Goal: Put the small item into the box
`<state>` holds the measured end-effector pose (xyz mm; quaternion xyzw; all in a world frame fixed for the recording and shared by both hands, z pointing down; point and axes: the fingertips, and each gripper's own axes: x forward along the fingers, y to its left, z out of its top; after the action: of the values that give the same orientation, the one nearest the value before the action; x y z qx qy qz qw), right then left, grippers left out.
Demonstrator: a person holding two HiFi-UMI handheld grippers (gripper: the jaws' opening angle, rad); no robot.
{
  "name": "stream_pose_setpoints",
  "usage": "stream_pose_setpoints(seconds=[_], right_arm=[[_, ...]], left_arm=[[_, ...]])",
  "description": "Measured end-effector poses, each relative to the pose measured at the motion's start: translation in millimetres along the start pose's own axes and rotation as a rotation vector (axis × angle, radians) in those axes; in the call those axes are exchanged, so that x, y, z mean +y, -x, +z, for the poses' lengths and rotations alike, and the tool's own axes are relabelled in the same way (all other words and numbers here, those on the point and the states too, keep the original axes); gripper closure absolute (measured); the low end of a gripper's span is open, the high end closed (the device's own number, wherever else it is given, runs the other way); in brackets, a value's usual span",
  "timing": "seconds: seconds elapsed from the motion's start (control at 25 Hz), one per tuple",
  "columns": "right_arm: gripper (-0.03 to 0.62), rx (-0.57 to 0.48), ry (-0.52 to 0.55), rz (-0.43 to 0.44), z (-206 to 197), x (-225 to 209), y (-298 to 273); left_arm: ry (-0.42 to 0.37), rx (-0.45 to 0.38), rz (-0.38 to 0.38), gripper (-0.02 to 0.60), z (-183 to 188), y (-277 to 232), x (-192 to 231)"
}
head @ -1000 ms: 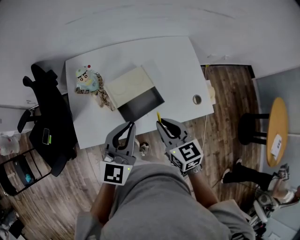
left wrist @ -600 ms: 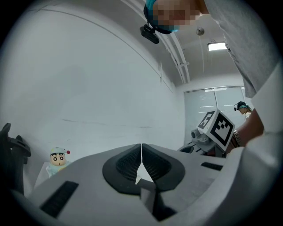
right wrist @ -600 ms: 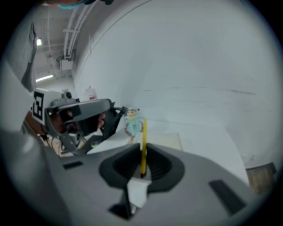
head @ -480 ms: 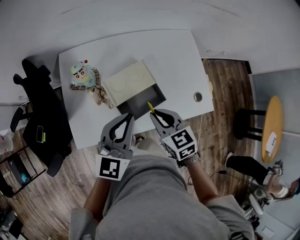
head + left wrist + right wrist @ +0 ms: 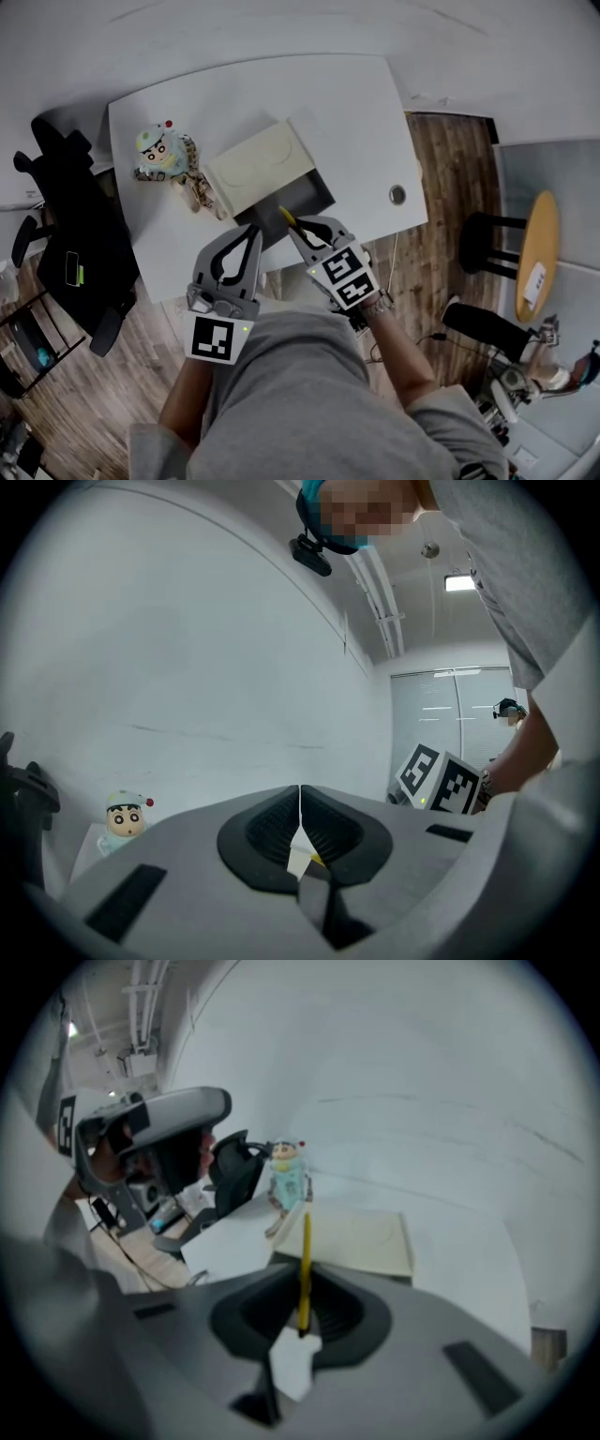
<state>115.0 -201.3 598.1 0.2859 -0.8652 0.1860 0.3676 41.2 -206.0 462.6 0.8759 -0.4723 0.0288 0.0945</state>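
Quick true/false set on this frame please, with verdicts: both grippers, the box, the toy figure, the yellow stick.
1. The right gripper is clamped on a thin yellow stick. True.
2. The left gripper has its jaws wide apart. False: they are together with nothing held.
3. The box is open, with its cream lid folded back. True.
4. The toy figure is inside the box. False: it is on the table, left of the box.
5. The yellow stick lies in the box. False: the right gripper holds it at the box's near edge.

White table (image 5: 356, 112) on a wood-plank floor (image 5: 455, 187), black office chair (image 5: 70, 234) beside it (round wooden tabletop (image 5: 536, 253) well apart).
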Motion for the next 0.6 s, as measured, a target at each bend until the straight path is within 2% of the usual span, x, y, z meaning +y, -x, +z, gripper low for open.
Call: stream_pose_setpoints(seconds=[0.2,0.6], right_arm=[[0.528,0.059,0.027,0.036,-9,0,-19],[0.528,0.206,0.122,0.120,-38,2,-58]], left_arm=[[-0.009,0.003,0.023,0.545,-3,0,9],[0.016,0.016,0.117,0.545,-12,-5,23]])
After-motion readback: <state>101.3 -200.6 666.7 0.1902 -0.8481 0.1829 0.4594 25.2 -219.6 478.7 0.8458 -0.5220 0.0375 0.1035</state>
